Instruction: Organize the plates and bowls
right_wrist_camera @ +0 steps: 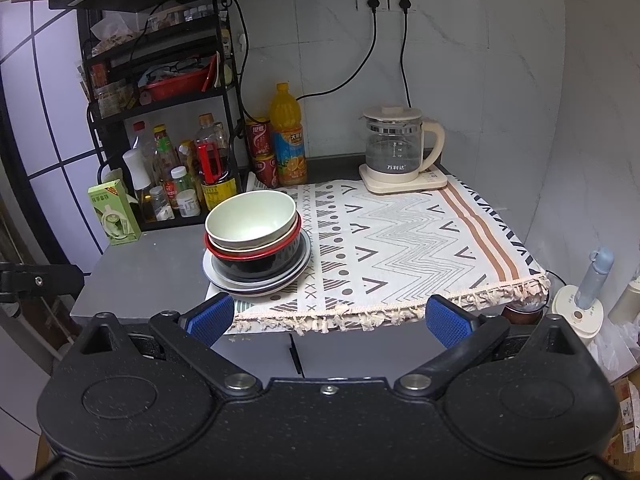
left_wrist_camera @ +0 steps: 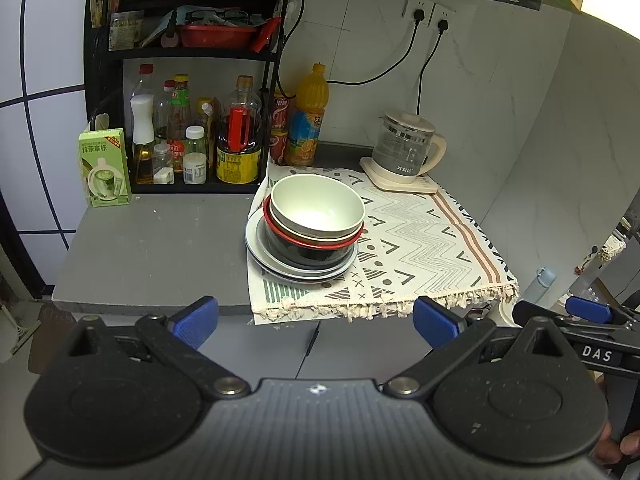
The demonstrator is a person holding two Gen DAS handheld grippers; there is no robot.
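both the left gripper [left_wrist_camera: 316, 322] and right gripper [right_wrist_camera: 330, 319] hang wide open and empty, short of the counter. the bowls [left_wrist_camera: 318, 208] sit nested on plates [left_wrist_camera: 298, 270] at the patterned cloth's [left_wrist_camera: 420, 240] left edge; a careless lift could topple them.

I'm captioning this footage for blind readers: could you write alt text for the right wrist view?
A stack of bowls on plates sits at the left edge of a patterned cloth on a grey counter, with the open right gripper held short of it. Behind stand a glass kettle and a bottle rack.
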